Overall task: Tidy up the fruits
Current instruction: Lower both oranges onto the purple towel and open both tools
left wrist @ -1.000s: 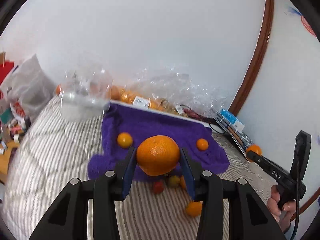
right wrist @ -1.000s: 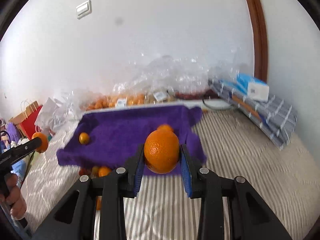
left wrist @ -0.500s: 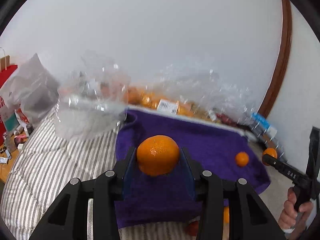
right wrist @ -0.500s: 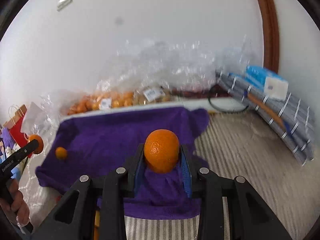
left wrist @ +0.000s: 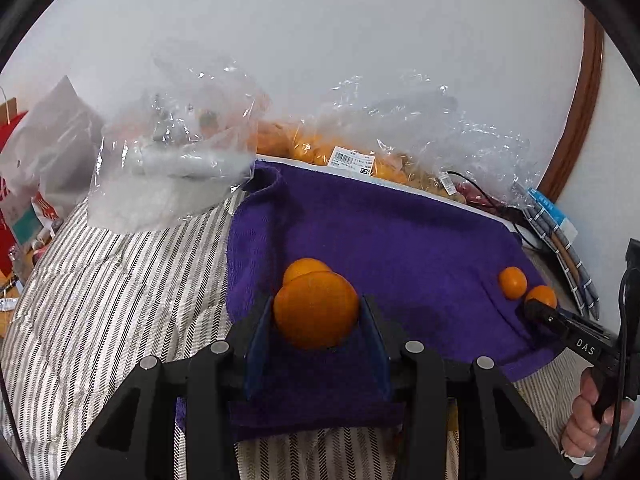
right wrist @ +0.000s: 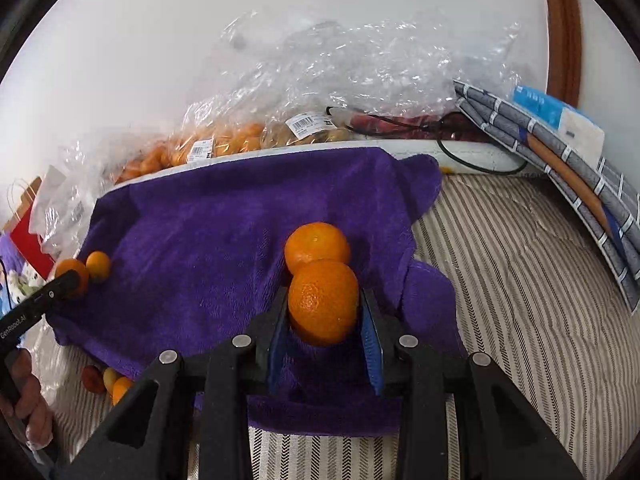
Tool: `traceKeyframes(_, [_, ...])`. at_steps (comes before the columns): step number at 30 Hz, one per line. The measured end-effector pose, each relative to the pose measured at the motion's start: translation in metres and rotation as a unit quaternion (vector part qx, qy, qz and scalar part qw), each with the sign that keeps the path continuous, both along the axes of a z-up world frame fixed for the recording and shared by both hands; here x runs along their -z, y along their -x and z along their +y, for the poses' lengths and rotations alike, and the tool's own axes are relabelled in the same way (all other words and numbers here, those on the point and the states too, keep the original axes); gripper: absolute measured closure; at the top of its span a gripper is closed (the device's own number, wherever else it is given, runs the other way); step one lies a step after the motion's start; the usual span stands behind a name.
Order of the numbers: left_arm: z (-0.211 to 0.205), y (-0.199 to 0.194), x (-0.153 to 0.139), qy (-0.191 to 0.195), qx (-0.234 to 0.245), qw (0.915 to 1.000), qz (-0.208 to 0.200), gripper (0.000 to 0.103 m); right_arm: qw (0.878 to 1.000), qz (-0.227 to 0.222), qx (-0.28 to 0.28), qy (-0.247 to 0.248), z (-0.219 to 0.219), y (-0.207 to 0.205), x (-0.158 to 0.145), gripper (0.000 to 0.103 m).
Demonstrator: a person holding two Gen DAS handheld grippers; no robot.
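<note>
Resting low over the purple towel, each gripper is seen clamped on fruit: an orange is pinched by the left gripper, another orange by the right gripper, each just beside a loose orange on the towel.
</note>
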State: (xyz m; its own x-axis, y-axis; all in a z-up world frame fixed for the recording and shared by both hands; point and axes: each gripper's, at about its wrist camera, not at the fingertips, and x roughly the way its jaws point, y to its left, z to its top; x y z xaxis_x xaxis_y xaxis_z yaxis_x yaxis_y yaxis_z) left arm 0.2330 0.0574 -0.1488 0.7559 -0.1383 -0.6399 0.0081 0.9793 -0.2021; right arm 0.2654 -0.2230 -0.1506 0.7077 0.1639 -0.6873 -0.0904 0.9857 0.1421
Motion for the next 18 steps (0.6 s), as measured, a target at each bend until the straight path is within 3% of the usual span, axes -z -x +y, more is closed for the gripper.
traceKeyframes(7, [-0.002,0.0,0.0,-0.014,0.001,0.9999,-0.003,0.061,1.0,-0.002,-0.004,0.014,0.002,0.001,0.001,0.068])
traceKeyframes(14, [0.003,0.001,-0.001,0.003,0.005,1.0,-0.006,0.061,1.0,-0.024,-0.008,-0.006,-0.003,0.01,-0.007,0.043])
traceKeyframes(18, [0.002,0.003,-0.002,0.003,0.009,0.9999,-0.011,0.059,0.999,-0.052,-0.001,0.008,-0.002,0.022,-0.015,0.041])
